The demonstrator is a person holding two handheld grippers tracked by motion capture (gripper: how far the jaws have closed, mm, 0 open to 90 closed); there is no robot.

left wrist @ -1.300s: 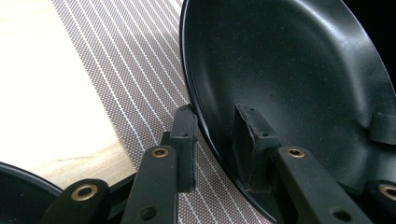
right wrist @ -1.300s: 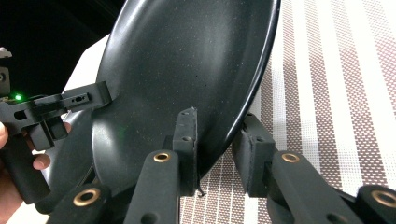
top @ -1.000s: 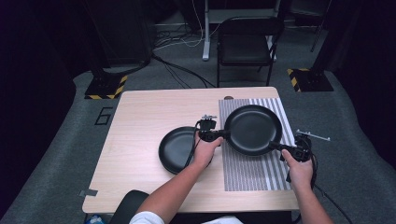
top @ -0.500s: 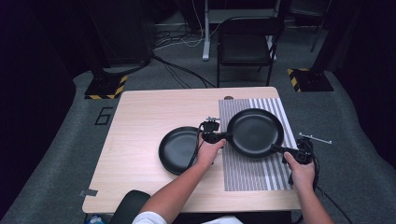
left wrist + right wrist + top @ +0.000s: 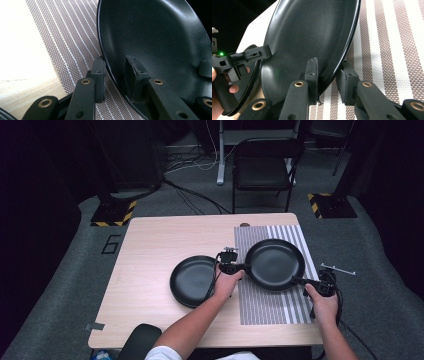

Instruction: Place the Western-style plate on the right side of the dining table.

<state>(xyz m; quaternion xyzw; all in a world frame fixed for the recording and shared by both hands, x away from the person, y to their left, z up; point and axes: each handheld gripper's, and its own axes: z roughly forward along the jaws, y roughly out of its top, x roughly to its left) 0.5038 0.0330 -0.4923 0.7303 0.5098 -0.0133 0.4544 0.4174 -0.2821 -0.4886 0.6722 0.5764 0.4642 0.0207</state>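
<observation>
The large black pan [image 5: 274, 264] sits between the two grippers: left gripper [image 5: 115, 75] and right gripper [image 5: 328, 80] each apparently clamp its rim.

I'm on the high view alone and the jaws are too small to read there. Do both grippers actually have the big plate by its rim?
Observer: Yes for the left gripper: its view shows one jaw inside the large black plate and one outside, clamping the rim.
Operator: And the right one?
Observer: The right gripper pinches the opposite rim the same way, one jaw on each face.
Operator: Is the plate flat on the striped mat?
Observer: No, in the right gripper view its rim stands tilted above the striped mat.
</observation>
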